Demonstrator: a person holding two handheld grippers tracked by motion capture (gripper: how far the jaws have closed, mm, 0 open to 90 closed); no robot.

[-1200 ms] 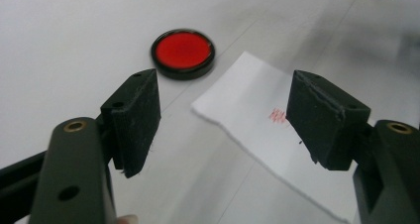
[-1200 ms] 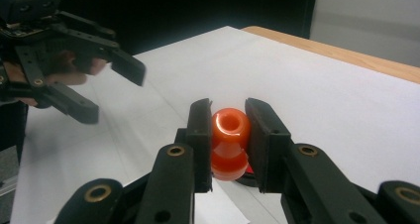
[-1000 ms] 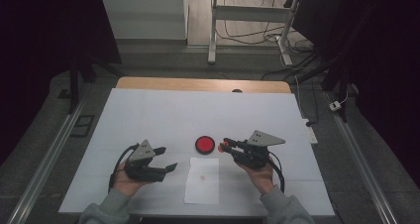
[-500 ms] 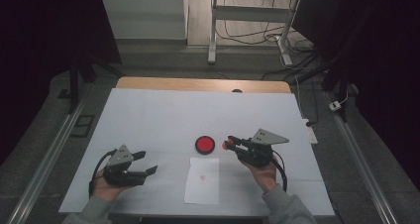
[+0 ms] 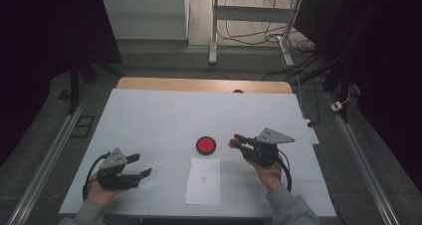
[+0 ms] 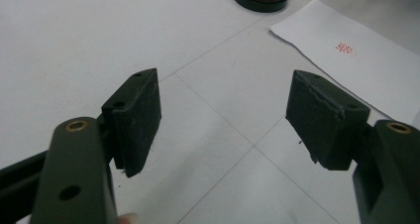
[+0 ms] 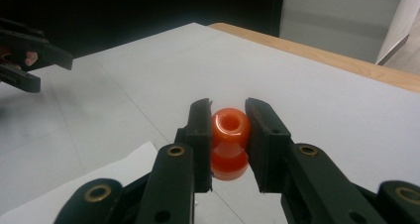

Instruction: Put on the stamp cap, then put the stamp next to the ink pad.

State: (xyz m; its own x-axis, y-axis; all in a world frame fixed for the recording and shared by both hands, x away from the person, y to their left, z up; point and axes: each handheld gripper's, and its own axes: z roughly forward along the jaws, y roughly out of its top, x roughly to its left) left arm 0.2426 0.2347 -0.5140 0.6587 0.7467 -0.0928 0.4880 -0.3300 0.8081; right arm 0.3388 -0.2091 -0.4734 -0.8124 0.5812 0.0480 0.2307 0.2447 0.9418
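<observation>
Orange stamp (image 7: 229, 142): clamped between right gripper (image 7: 229, 135) jaws, above table (image 5: 159, 115). Left gripper (image 6: 223, 115): jaws wide apart, empty.

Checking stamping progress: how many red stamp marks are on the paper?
1: a single small red mark near the middle of the white paper, seen in the high view and left gripper view.

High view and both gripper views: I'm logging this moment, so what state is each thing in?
Left gripper: open, empty.
Right gripper: shut on orange stamp, held above the table.
Red ink pad: uncovered.
Paper sheet: flat, bearing one red stamp mark.
</observation>
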